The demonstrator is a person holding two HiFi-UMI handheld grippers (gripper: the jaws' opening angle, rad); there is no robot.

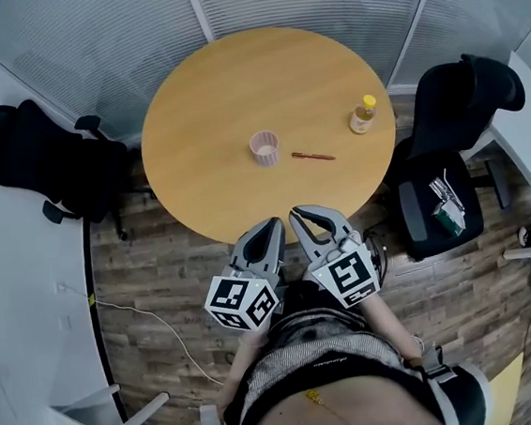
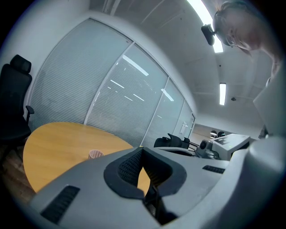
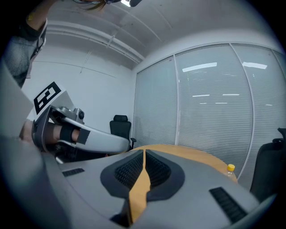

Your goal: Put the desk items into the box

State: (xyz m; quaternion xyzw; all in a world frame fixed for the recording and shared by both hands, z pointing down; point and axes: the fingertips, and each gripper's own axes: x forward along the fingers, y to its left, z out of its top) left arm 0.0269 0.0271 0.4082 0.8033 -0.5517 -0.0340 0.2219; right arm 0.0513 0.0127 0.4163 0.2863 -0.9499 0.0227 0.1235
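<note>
Three items are lying unpacked: cup [image 1: 264, 147], pen [image 1: 312, 157], bottle [image 1: 363, 114].
Both left gripper [image 1: 271, 224] and right gripper [image 1: 297, 215] are hovering closed, empty; no box showing.

No writing, label or number can be read on anything.

One cup [image 1: 264, 147], one pen [image 1: 312, 157] — one bottle [image 1: 363, 114]

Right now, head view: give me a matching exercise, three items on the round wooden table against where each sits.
Items:
1. pink ribbed cup
2. thin reddish-brown pen
3. small yellow-capped bottle

Places:
a. upright near the right edge of the round wooden table
b. near the centre
c. lying flat between the other two

Pairs: 1-b, 2-c, 3-a
</note>
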